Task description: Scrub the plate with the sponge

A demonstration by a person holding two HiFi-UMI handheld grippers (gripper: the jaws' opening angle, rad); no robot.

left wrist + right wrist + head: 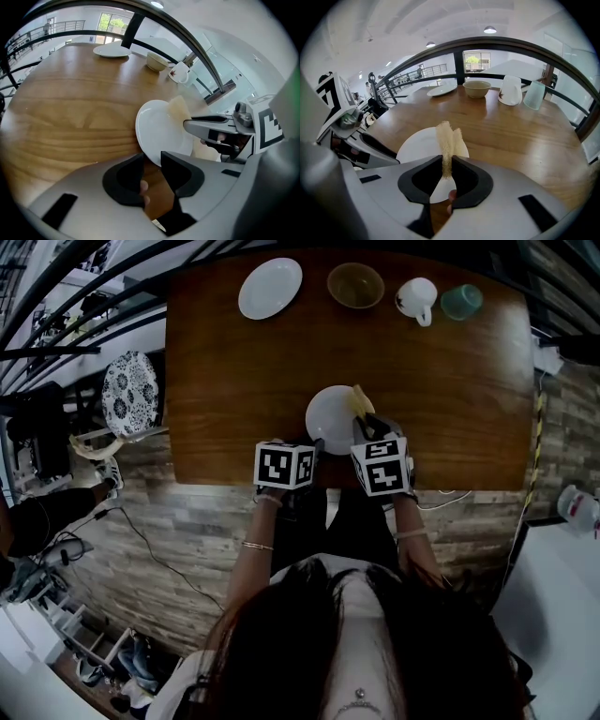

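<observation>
A white plate [330,418] lies near the front middle of the wooden table [225,381]. My left gripper [152,161] is shut on the plate's [157,129] near rim, which sits between the fingertips. My right gripper [446,161] is shut on a thin, pale yellow sponge [448,138], which stands up out of the jaws over the plate [417,145]. In the head view the sponge [360,401] rests on the plate's right edge, with the right gripper [368,420] just behind it and the left gripper [317,442] at the plate's front left. In the left gripper view the sponge [179,108] touches the plate's far side.
Along the table's far edge stand a second white plate [270,288], a bowl [355,285], a white mug [417,299] and a teal cup [461,302]. A patterned round thing [129,393] sits off the table's left side. The table's front edge is just behind both grippers.
</observation>
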